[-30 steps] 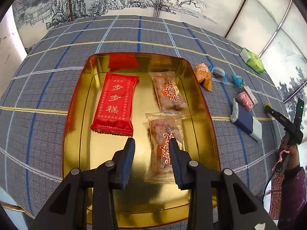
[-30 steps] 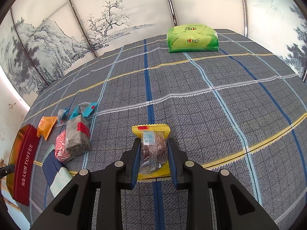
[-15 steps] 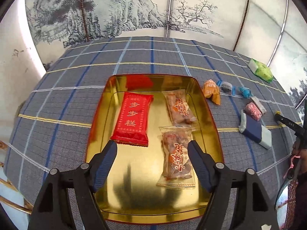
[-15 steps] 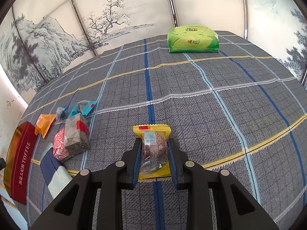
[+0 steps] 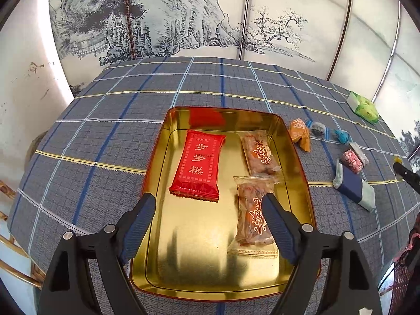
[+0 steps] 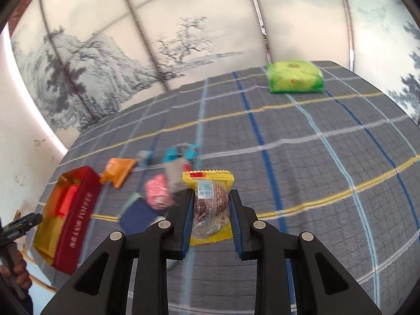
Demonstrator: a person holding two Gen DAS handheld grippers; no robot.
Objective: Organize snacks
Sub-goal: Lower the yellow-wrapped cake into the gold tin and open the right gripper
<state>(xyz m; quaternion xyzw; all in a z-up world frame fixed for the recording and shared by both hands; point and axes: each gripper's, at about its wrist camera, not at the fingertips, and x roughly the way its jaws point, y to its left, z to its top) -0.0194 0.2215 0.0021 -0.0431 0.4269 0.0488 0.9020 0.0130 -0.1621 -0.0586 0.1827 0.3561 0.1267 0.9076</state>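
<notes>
The tablecloth [image 5: 105, 141] is grey, checked with blue, white and yellow lines. The tin [image 5: 157, 162] is gold inside, dark red outside. In it lie 1 red packet [image 5: 198, 164] with gold characters and 2 clear brownish packets [image 5: 258, 152] — orange-and-white lettering. The held snack [image 6: 210, 204] is yellow-edged, clear-fronted — brown inside. The far pack [image 6: 294, 80] is lime green.

The left gripper [image 5: 208, 223] is standing with its jaws wide after just opening, and is drawing back above the gold tin [image 5: 157, 157]; the clear-wrapped pastry [image 5: 252, 215] it straddled is lying free on the tin floor. The right gripper [image 6: 211, 219], clamping the yellow-wrapped snack [image 6: 210, 204], is lifting clear of the cloth; the tin is now appearing larger at 9 o'clock.
</notes>
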